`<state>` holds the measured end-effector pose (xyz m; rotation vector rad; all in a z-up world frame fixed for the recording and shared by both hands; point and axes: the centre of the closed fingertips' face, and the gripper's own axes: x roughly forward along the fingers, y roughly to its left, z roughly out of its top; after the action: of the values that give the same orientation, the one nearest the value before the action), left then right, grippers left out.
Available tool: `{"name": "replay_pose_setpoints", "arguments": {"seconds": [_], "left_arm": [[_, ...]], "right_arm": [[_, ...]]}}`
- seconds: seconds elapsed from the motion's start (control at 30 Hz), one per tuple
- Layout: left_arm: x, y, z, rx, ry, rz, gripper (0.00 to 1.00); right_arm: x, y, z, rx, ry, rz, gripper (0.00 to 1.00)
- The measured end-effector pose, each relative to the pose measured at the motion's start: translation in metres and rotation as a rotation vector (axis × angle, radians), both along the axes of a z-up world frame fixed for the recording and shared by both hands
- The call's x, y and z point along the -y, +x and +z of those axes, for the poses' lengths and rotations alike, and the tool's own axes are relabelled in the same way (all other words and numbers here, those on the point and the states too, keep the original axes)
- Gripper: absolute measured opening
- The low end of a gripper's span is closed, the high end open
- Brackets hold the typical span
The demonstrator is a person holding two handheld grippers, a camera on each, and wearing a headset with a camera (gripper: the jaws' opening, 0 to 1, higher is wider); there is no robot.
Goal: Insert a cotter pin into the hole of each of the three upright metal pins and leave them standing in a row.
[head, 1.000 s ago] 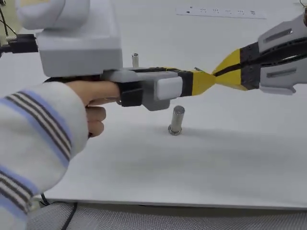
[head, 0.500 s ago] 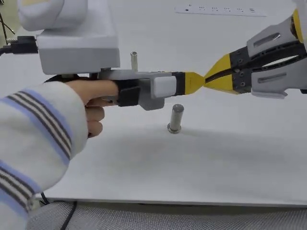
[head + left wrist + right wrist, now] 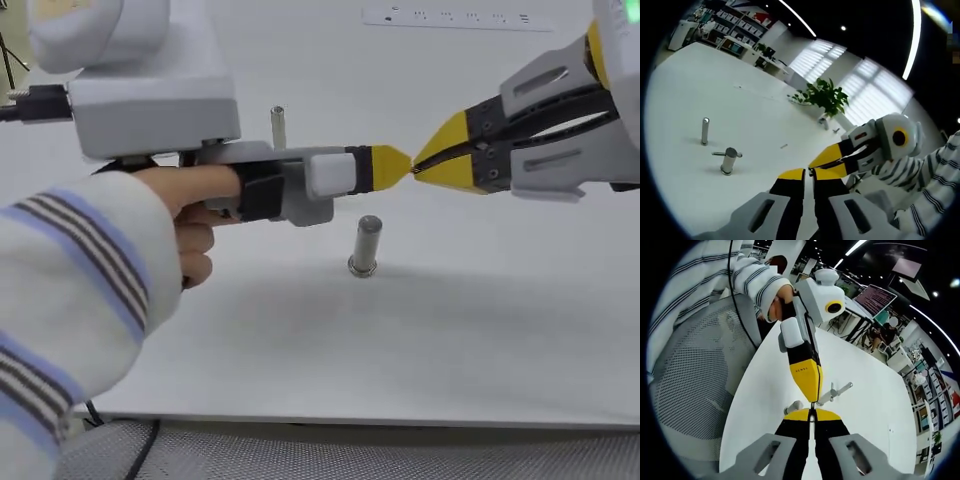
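White workbench, open office behind. Left gripper and right gripper both closed, tips touching above near metal pin. Far metal pin upright behind. Cotter pin between tips too small to confirm. If handing over: keep tips square, free one side only once other grips.

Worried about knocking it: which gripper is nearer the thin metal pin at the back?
Left. The left gripper crosses just in front of the thin metal pin in the head view; the right gripper is away to its right.
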<state>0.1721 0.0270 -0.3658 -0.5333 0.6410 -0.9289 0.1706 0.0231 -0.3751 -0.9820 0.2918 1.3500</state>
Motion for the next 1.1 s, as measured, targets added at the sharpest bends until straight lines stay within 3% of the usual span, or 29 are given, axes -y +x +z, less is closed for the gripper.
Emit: {"name": "replay_pose_setpoints", "arguments": {"seconds": [0.33,0.47,0.5,0.53,0.57,0.67,0.87,1.0,1.1], "left_arm": [[-0.001,-0.003,0.000,-0.029,-0.017,-0.012,0.00],[-0.003,0.000,0.002,-0.034,-0.025,0.017,0.00],[-0.001,0.001,0.006,-0.061,-0.072,0.044,0.00],[-0.003,0.000,0.005,-0.083,-0.079,0.046,0.00],[-0.004,0.001,0.004,-0.065,-0.074,0.040,0.00],[-0.004,-0.002,0.005,-0.051,-0.055,0.025,0.00],[-0.007,-0.003,0.005,-0.054,-0.047,0.021,0.00],[-0.008,-0.006,0.007,-0.034,-0.036,0.013,0.00],[-0.009,-0.008,0.006,0.019,0.010,-0.017,0.00]], "right_arm": [[-0.002,-0.001,0.002,0.007,-0.001,0.008,0.00],[-0.003,-0.001,0.004,0.015,0.002,0.009,0.00],[-0.003,0.001,0.005,0.017,0.003,0.005,0.00],[-0.003,0.001,0.007,0.016,0.005,0.004,0.00],[-0.004,0.001,0.008,0.016,0.008,0.004,0.00],[-0.005,-0.001,0.006,0.017,0.010,0.012,0.00],[-0.008,-0.001,0.006,0.025,0.024,0.015,0.00],[-0.008,0.002,0.007,0.007,0.042,-0.004,0.01],[-0.005,0.011,0.005,-0.002,0.059,-0.060,0.27]]}}
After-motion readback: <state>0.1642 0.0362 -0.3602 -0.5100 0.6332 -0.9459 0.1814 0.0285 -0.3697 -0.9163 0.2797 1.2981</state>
